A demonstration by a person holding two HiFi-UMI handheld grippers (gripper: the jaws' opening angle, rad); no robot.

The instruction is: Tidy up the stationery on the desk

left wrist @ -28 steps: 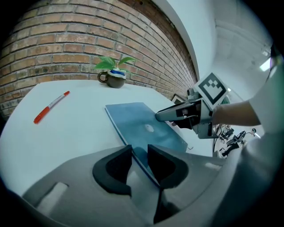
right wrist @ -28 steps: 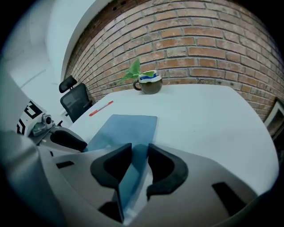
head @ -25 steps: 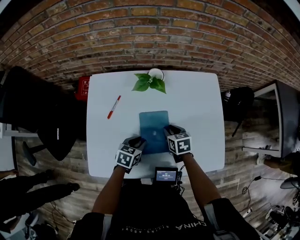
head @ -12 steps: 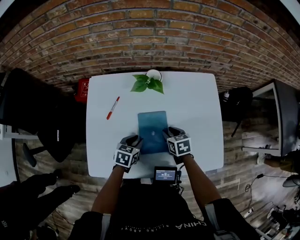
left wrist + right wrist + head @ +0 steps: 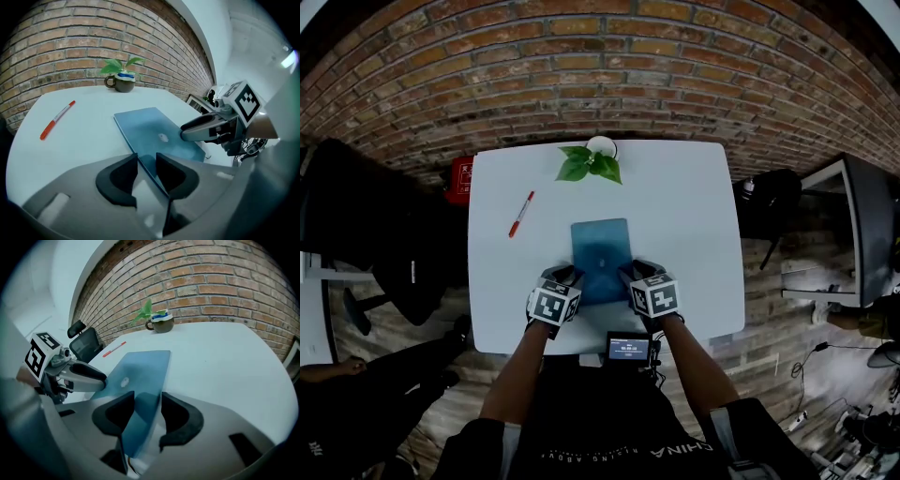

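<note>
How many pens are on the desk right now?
1. The red pen lies on the left part of the desk, apart from the blue flat item. No other shows; one could be hidden beneath that item.

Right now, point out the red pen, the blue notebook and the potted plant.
red pen (image 5: 520, 215): head view, mid-barrel.
blue notebook (image 5: 600, 246): head view, cover's middle.
potted plant (image 5: 576, 169): head view, a leaf.

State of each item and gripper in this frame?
blue notebook: closed, held at its near end
left gripper: shut on its near left corner
right gripper: shut on its near right corner
red pen: lying flat, apart from everything
potted plant: upright by the far edge
</note>
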